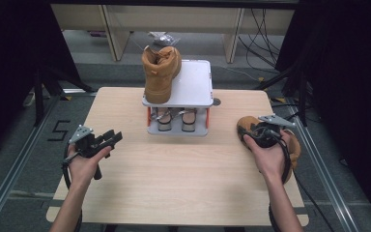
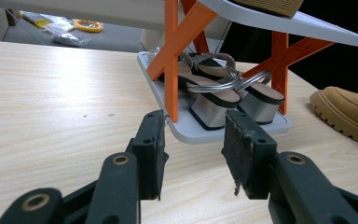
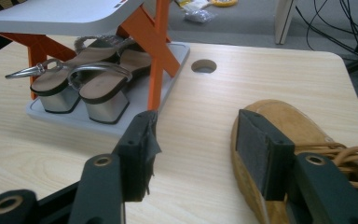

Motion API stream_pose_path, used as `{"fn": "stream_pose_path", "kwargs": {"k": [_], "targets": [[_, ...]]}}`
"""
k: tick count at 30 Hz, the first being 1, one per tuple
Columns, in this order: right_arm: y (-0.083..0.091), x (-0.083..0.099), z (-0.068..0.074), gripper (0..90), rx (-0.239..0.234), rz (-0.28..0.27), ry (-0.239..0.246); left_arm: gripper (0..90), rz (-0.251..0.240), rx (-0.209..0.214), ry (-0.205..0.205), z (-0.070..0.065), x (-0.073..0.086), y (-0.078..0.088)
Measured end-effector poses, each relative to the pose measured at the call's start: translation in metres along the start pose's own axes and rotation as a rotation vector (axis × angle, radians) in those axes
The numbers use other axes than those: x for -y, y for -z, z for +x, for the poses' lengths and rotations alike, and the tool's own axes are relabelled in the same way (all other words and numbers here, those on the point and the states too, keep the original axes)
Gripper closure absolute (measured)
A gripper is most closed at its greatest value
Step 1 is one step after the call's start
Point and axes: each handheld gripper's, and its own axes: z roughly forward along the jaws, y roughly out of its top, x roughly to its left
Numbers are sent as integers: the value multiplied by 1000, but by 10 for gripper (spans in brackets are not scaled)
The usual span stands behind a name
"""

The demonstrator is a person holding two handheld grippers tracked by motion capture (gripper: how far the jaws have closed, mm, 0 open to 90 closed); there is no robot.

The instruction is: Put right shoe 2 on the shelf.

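Note:
A two-tier shoe rack [image 1: 194, 82] with orange legs stands at the table's far middle. One tan boot [image 1: 160, 72] stands upright on the left of its grey top shelf. A pair of silver block-heel sandals [image 1: 176, 119] sits on the lower shelf. A second tan boot [image 1: 294, 145] lies on the table at the right. My right gripper [image 1: 250, 132] is over its toe, open; in the right gripper view the right gripper [image 3: 196, 135] has one jaw in front of the boot [image 3: 286, 122] and bare table in the gap. My left gripper [image 1: 113, 138] is open and empty.
A round hole [image 1: 216, 102] is cut in the table right of the rack. Cables and a plastic bag [image 1: 162, 38] lie on the floor beyond. Metal rails [image 1: 9, 179] run along both table sides.

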Motion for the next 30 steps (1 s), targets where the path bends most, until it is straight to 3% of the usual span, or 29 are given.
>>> {"fn": "stream_pose_path", "kwargs": {"k": [1, 2, 3, 4, 7, 11, 13, 14, 15, 18, 19, 26, 27, 29, 30], "targets": [[1, -2, -6, 498, -11, -9, 40, 577, 5, -1, 0, 0, 0, 0], [3, -3, -9, 500, -1, -8, 43, 576, 6, 0, 2, 0, 1, 0], [5, -4, -10, 501, 0, -10, 35, 576, 5, 0, 5, 0, 1, -1], [9, -5, -10, 501, 16, -4, -4, 576, 4, 1, 3, 0, 1, -1], [17, -9, -21, 501, 27, -13, 32, 576, 4, 3, 0, -2, 0, -1], [31, -15, -33, 509, 63, -28, 26, 575, 4, 15, -9, -4, 0, -3], [38, -18, -37, 520, 77, -23, -19, 576, 6, 20, -5, -4, 1, -2], [40, -20, -42, 521, 87, -19, 8, 576, 9, 18, -6, -4, 1, -1], [44, -21, -45, 522, 99, -15, -13, 576, 1, 21, -4, -4, 1, 0], [55, -27, -61, 522, 142, -2, 11, 576, -3, 21, -7, -2, 0, 2], [58, -27, -60, 520, 154, 13, -24, 576, -3, 22, -4, -2, 0, 3], [67, -17, -90, 519, 205, 132, -39, 575, -7, 18, 7, 0, 0, 4], [69, -15, -93, 519, 207, 164, -68, 575, -7, 18, 9, 0, 0, 4], [68, -10, -100, 520, 195, 197, -50, 575, -5, 22, 8, 0, 0, 3], [69, -6, -103, 520, 198, 244, -49, 575, -5, 24, 8, 0, 0, 3]]}}
